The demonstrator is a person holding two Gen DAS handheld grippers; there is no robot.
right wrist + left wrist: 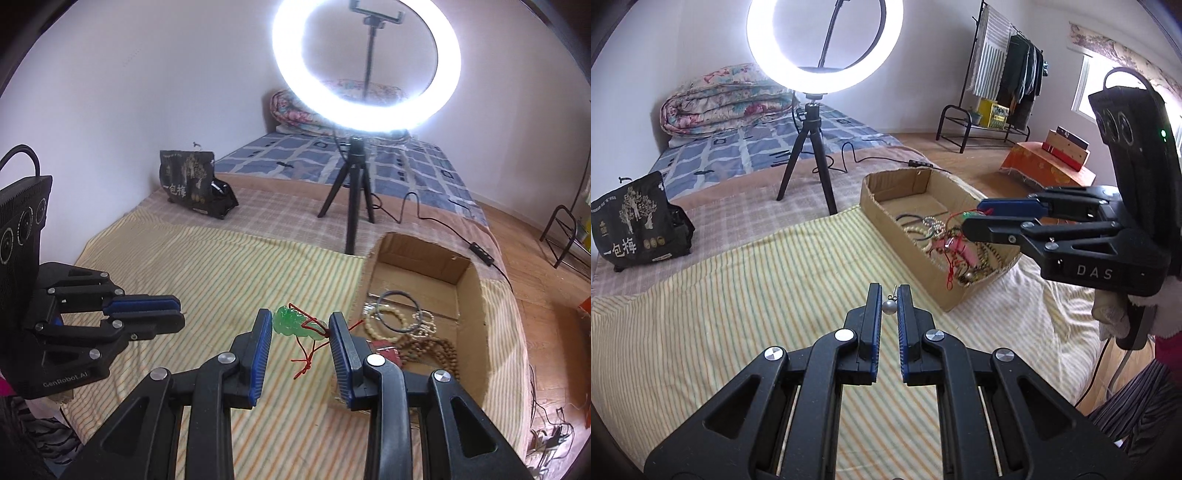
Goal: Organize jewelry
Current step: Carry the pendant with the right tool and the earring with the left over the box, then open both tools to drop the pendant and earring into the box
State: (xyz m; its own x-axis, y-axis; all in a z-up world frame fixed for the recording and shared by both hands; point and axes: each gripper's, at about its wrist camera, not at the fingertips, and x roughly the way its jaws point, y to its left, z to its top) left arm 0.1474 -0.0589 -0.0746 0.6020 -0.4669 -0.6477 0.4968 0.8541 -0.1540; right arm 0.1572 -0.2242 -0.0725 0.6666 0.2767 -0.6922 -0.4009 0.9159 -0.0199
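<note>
My left gripper (pixel 888 291) is shut on a small silver ball earring (pixel 888 307) with a thin pin, held at the fingertips above the striped cloth. In the right wrist view the same gripper (pixel 181 313) hangs at the left with its jaws together. My right gripper (pixel 300 314) is shut on a green jade pendant (pixel 290 321); its red cord (pixel 306 356) dangles below. From the left wrist view the right gripper (pixel 973 214) hovers over the cardboard box (pixel 923 284). Several bead bracelets and necklaces (pixel 417 332) lie in the box (pixel 469 295).
A yellow striped cloth (pixel 757 295) covers the bed. A ring light on a black tripod (pixel 809 147) stands behind the box, its cable (pixel 849 155) trailing right. A black bag (pixel 635 221) sits far left. A clothes rack (pixel 1004 74) stands on the wooden floor.
</note>
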